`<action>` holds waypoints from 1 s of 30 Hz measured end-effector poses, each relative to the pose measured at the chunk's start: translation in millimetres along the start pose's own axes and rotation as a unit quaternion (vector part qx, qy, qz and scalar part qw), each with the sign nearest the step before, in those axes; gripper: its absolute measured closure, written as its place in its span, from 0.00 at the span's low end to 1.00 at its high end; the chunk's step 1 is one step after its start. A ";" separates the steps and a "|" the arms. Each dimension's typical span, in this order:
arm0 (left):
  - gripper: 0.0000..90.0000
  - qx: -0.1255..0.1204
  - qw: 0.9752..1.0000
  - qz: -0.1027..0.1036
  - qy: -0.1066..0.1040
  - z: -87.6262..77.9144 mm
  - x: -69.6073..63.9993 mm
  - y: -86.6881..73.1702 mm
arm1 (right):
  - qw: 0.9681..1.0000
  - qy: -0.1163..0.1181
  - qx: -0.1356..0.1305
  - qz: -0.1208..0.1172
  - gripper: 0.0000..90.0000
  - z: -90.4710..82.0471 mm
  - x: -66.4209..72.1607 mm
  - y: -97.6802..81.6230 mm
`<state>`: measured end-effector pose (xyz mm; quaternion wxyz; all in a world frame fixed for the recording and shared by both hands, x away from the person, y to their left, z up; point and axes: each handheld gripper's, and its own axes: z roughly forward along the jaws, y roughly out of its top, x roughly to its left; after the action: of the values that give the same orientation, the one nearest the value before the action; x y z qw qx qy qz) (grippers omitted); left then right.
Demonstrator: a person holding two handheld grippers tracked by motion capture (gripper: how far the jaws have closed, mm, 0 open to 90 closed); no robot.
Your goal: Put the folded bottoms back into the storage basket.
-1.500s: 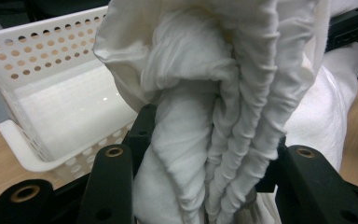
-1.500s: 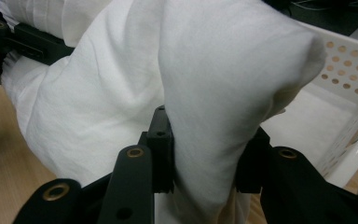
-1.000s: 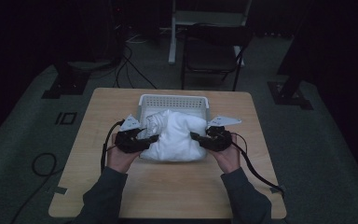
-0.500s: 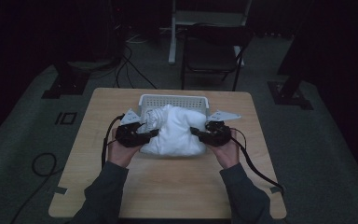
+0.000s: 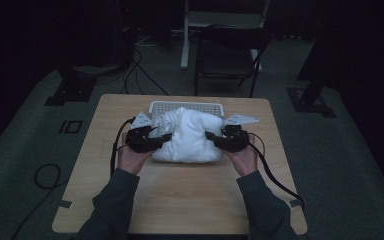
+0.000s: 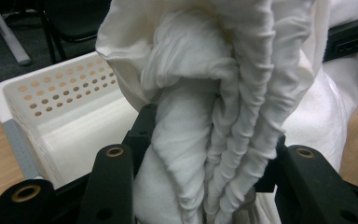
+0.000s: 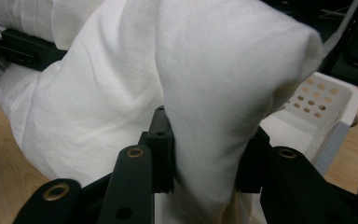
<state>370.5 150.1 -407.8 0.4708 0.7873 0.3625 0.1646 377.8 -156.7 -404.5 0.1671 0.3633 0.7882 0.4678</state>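
Both grippers have carried the white cloth (image 5: 189, 135) a little farther toward the far edge of the table (image 5: 180, 200) than half a second ago, so its bulk now covers more of the white perforated basket (image 5: 185, 106). Nearest the person, the hands hold the two tools at either end of the bundle. Clamped on a gathered, pleated fold of the cloth is the left gripper (image 6: 200, 186), its jaws pressed against the fabric. Likewise the right gripper (image 7: 205, 177) pinches a smooth thick fold. Beyond the table stands a dark chair (image 5: 227, 55) on the floor.
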 end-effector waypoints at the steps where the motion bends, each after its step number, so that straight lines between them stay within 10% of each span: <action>1: 0.61 -0.001 1.000 -0.001 -0.001 0.2 0.6 0.8 | 1.000 -0.002 0.000 -0.001 0.73 -0.2 -0.2 1.4; 30: 0.61 -0.007 1.000 -0.010 0.011 19.0 21.6 18.3 | 1.000 -0.020 -0.006 0.009 0.73 15.5 -18.4 19.7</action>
<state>404.3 148.6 -403.3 0.4739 0.7785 0.3743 0.1711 407.9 -154.6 -396.9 0.1805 0.3783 0.7790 0.4664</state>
